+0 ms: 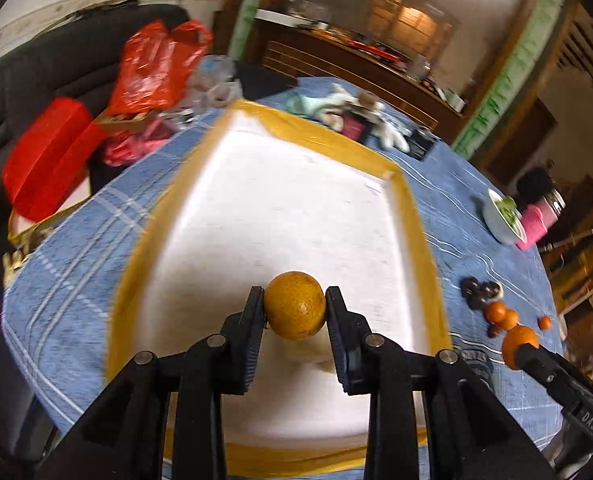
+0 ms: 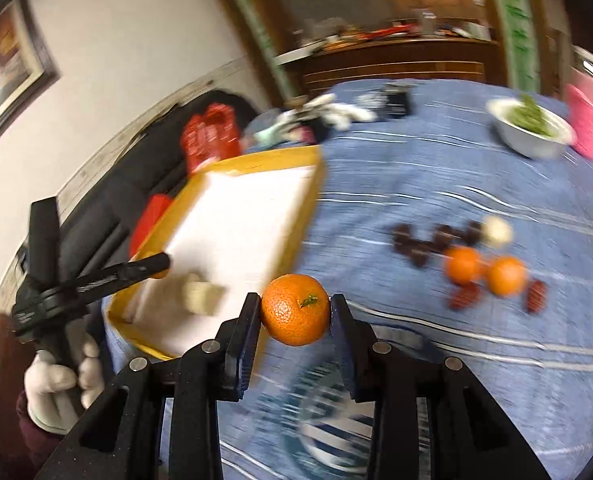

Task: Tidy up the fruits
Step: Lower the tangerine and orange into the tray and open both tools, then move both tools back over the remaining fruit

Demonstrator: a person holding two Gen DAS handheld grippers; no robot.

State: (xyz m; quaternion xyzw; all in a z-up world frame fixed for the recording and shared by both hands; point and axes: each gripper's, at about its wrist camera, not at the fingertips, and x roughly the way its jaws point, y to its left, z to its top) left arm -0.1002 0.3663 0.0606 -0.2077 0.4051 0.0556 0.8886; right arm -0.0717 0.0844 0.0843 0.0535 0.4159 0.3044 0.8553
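Observation:
My left gripper is shut on a yellow-orange fruit and holds it over the near part of a white tray with a yellow rim. My right gripper is shut on an orange tangerine above the blue cloth, right of the tray. In the left wrist view the right gripper and its tangerine show at the tray's right. In the right wrist view the left gripper reaches over the tray. A pale object lies in the tray's near corner.
Two small tangerines, red dates, dark pieces and a pale ball lie on the blue checked tablecloth. A white bowl of greens and a pink object stand far right. Red bags and clutter lie behind the tray.

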